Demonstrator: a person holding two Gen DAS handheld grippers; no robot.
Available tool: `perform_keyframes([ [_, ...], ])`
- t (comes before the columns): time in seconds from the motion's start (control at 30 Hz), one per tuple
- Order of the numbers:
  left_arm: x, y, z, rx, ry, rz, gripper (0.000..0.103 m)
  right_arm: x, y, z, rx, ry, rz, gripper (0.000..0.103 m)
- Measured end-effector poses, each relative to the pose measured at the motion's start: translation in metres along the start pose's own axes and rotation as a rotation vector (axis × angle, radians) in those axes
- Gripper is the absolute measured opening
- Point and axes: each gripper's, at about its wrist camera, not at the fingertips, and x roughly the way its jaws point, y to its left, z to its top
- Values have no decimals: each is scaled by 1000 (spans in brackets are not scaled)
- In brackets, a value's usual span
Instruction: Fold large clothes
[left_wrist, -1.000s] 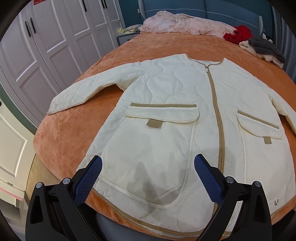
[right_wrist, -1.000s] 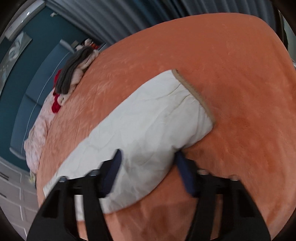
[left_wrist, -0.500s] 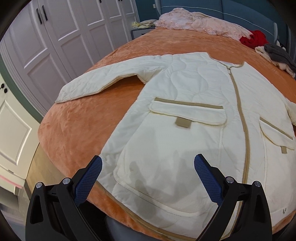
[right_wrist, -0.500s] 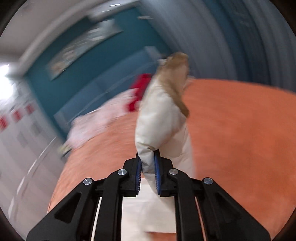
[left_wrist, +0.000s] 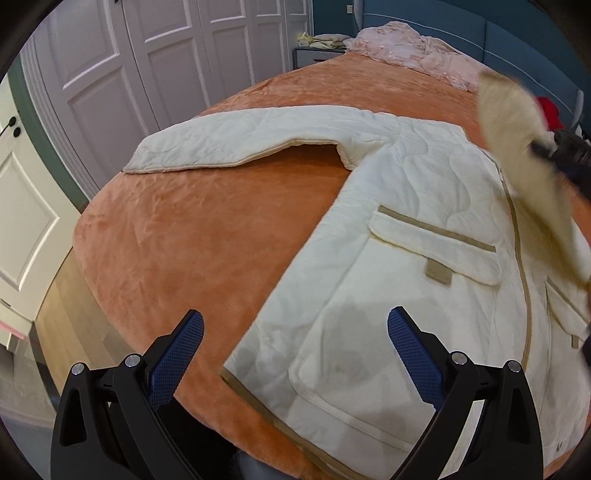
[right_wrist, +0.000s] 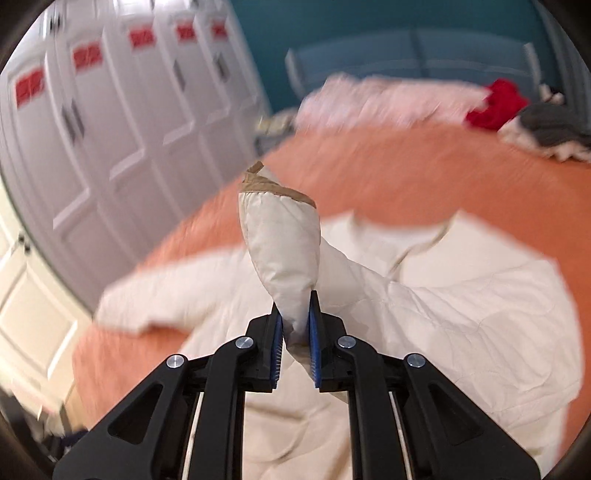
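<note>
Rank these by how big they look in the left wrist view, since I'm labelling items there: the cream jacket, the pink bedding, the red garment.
1. cream jacket, by far the largest.
2. pink bedding.
3. red garment, mostly hidden behind the lifted sleeve.
The bedding and the garment lie far from the camera, so their real sizes are unsure.

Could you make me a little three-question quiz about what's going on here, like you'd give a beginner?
1. What does the right gripper pinch?
2. True or false: the left gripper holds the jacket's hem.
3. The other sleeve lies: A) flat on the orange bedspread, B) folded over the jacket's chest, C) hanging off the bed.

Key:
1. A sleeve of the cream jacket, lifted over it.
2. False; it hovers open, empty.
3. A.
</note>
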Motion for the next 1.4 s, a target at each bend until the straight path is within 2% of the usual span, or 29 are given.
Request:
perform_keyframes([
  [0.03, 1, 2, 2, -1, -5, -8, 98, 8, 8, -15, -19, 36, -10, 16],
  [0.13, 5, 1, 13, 8, -6, -56, 98, 29, 30, -44, -76, 114, -13, 36],
  [0.23, 8, -6, 28, 0, 2, -144, 98, 24, 40, -58, -65, 114, 21, 48],
  [0.3, 12, -14, 40, -27, 13, -220, 98, 7, 31, -67, -36, 99, 29, 52],
  [0.37, 19, -25, 52, -55, 28, -296, 98, -18, 8, -72, -1, 86, 20, 53],
  [0.47, 40, -50, 69, -97, 86, -391, 98, -48, -34, -82, 99, 65, -41, 53],
  [0.53, 53, -65, 74, -122, 133, -415, 98, -60, -63, -88, 165, 52, -83, 53],
  [0.57, 60, -71, 77, -157, 150, -455, 98, -68, -81, -90, 206, 43, -110, 53],
  [0.7, 80, -90, 83, -220, 177, -468, 96, -96, -164, -99, 434, -17, -191, 53],
  [0.83, 92, -102, 87, -225, 183, -408, 94, -104, -228, -105, 616, -64, -260, 54],
  [0.87, 94, -105, 88, -221, 177, -398, 90, -104, -238, -105, 645, -71, -266, 54],
  [0.9, 95, -106, 89, -217, 173, -394, 78, -101, -251, -106, 682, -76, -268, 54],
  [0.93, 95, -108, 90, -198, 175, -391, 61, -98, -261, -106, 711, -83, -261, 54],
  [0.97, 96, -111, 91, -166, 181, -383, 51, -95, -269, -106, 739, -89, -250, 54],
  [1.0, 96, -113, 92, -142, 177, -355, 31, -92, -273, -106, 752, -93, -239, 54],
  [1.03, 96, -114, 94, -127, 168, -331, 9, -87, -278, -104, 767, -99, -224, 47],
  [1.07, 94, -112, 96, -116, 155, -323, 8, -86, -280, -102, 770, -105, -218, 39],
  [1.1, 93, -108, 98, -120, 146, -333, 6, -85, -281, -96, 762, -111, -205, 20],
  [1.13, 89, -104, 101, -127, 130, -337, 5, -86, -278, -92, 752, -124, -207, 12],
  [1.2, 78, -95, 104, -117, 86, -339, 5, -101, -266, -79, 692, -189, -208, 10],
  [1.27, 73, -94, 101, -84, 51, -309, 5, -106, -252, -74, 605, -198, -254, 10],
  [1.33, 85, -100, 93, -42, 68, -272, 6, -86, -251, -80, 559, -106, -328, 10],
  [1.37, 96, -103, 86, -29, 95, -251, 6, -72, -253, -88, 562, -51, -347, 10],
  [1.4, 106, -105, 80, -18, 107, -235, 6, -66, -255, -93, 567, -31, -348, 10],
])
